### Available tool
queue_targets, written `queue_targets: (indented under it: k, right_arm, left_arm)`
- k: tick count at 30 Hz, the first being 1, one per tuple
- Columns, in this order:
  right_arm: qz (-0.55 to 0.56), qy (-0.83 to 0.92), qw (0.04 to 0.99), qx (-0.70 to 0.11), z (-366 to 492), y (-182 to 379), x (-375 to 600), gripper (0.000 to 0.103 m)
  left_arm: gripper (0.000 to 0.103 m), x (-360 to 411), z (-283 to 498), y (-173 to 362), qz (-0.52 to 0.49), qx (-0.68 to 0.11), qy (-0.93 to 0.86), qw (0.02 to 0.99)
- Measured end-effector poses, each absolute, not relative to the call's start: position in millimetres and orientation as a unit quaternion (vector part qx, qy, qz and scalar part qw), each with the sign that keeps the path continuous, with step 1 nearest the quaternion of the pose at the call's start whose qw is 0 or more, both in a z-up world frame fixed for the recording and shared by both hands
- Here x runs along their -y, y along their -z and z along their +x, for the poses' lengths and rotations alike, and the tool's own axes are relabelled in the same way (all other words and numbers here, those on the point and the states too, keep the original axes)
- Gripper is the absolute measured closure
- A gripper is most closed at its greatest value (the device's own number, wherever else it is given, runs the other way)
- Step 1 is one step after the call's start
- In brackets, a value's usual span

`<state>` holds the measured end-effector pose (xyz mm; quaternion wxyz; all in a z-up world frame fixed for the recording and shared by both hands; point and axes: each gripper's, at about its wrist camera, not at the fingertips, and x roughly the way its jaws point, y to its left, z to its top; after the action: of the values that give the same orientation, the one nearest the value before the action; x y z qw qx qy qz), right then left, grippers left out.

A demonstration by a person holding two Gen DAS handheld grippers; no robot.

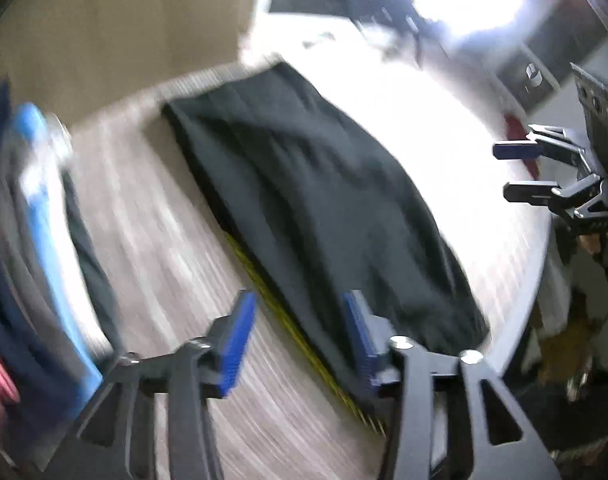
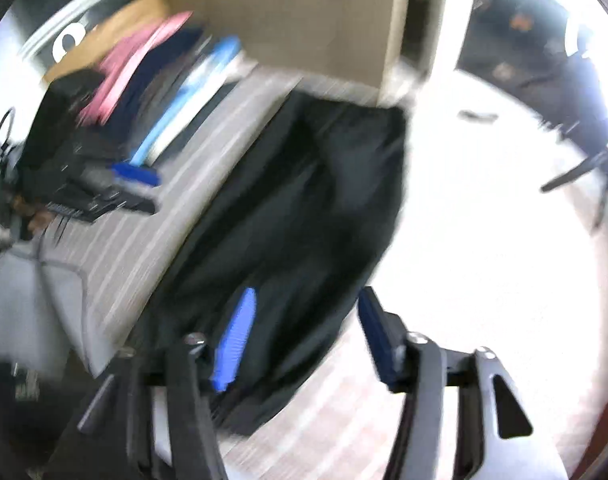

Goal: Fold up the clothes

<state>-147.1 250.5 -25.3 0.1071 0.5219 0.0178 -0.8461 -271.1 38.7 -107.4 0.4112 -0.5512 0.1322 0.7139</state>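
A black garment (image 1: pixel 316 208) lies folded into a long strip on the wood-grain table (image 1: pixel 175 264); it also shows in the right wrist view (image 2: pixel 295 216). My left gripper (image 1: pixel 299 328) is open and empty, above the garment's near edge with its yellow trim. My right gripper (image 2: pixel 304 328) is open and empty over the garment's near end. The right gripper also shows at the right of the left wrist view (image 1: pixel 516 172), and the left gripper at the left of the right wrist view (image 2: pixel 143 192). Both views are motion-blurred.
A stack of folded clothes (image 2: pixel 151 80), pink, navy and light blue, sits at the table's far left; it also shows in the left wrist view (image 1: pixel 35 240). A cardboard box (image 2: pixel 295 12) stands behind the garment. The table's right side is washed out by glare.
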Motion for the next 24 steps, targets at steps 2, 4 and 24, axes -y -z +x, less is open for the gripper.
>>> queue_targets:
  k: [2, 4, 24]
  right_arm:
    - [0.507, 0.857, 0.088, -0.004, -189, 24, -271, 0.043]
    - [0.502, 0.861, 0.076, 0.019, -234, 34, -290, 0.043]
    - [0.553, 0.822, 0.102, 0.087, -409, 159, -328, 0.043]
  left_arm:
    - [0.051, -52, -311, 102, -0.548, -0.095, -0.732, 0.394]
    - [0.051, -63, -349, 111, -0.550, -0.073, -0.744, 0.372]
    - [0.051, -129, -455, 217, -0.573, -0.075, -0.771, 0.270]
